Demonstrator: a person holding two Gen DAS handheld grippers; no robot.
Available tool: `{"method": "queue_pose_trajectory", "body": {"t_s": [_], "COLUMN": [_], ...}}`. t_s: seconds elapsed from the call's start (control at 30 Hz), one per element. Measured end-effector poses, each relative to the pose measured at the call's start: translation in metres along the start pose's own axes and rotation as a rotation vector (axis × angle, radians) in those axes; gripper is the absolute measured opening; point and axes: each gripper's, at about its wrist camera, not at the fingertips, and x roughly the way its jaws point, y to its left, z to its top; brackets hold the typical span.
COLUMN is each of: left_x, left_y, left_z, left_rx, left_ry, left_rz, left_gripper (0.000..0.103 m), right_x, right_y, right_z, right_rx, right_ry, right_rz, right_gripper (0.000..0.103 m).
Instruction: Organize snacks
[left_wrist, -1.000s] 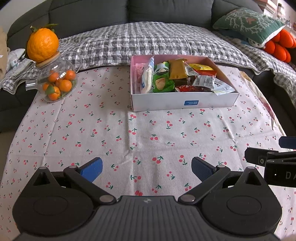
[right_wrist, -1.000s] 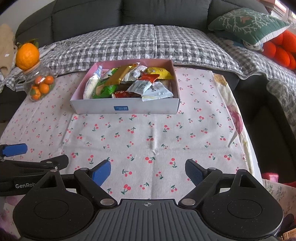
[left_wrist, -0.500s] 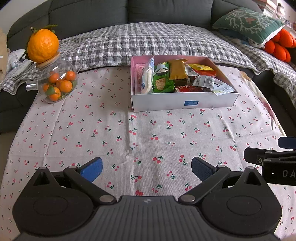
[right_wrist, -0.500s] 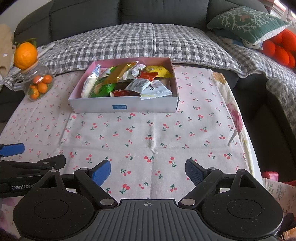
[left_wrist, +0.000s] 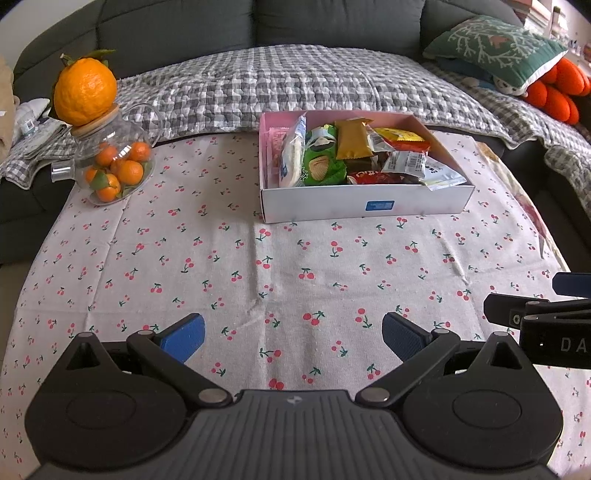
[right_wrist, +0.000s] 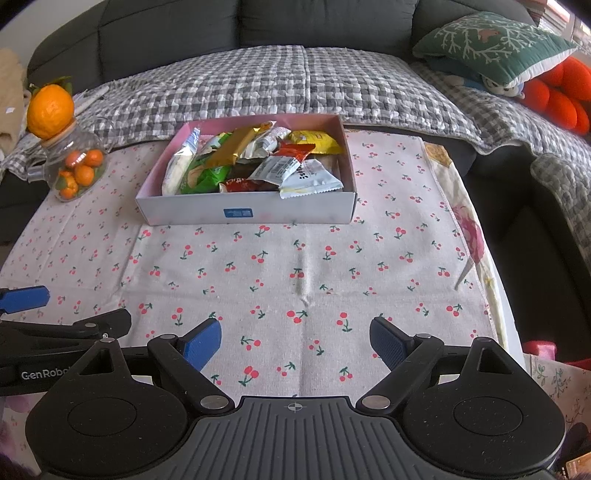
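Well ahead of both claws, a shallow white cardboard box (left_wrist: 364, 203) with a pink inside sits on the cherry-print tablecloth (left_wrist: 229, 266), crammed with snack packets (right_wrist: 258, 162): green chips bag, gold bar, white and red sachets. Ahead-left stands a glass teapot (left_wrist: 110, 162) of small oranges (left_wrist: 118, 171), a big orange (left_wrist: 85, 90) on its lid. The left gripper (left_wrist: 291, 336) and right gripper (right_wrist: 295, 339) are spread wide, empty, with only bare cloth before the box.

The snack box (left_wrist: 365, 205) is a shallow open carton, white outside and pink inside, resting flat near the far edge of the cherry-print tablecloth (left_wrist: 295, 266). It holds loosely piled snack packets (right_wrist: 258, 162): a green chip bag (left_wrist: 321, 162), a mustard-yellow pouch (left_wrist: 352, 140), white and red wrappers.
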Motion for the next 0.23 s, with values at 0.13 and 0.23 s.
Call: {"method": "queue_pose_trajectory", "body": {"t_s": [0.13,0.23], "left_x": [-0.0007,-0.0042], "left_y": [-0.0007,-0.0005], "left_z": [0.0004,0.0007], "left_rx": [0.002,0.002], "left_ry": [0.002,0.002], "left_rz": [-0.006,-0.022], "left_gripper": [0.102,0.102], "right_x": [-0.0013,-0.0058], "right_y": [0.0007,0.0024], "right_z": [-0.0003,-0.0005], "right_rx": [-0.003,-0.004], "right_ry": [-0.002,-0.005], "right_rz": [-0.002,-0.004], "right_gripper": [0.09,0.09]}}
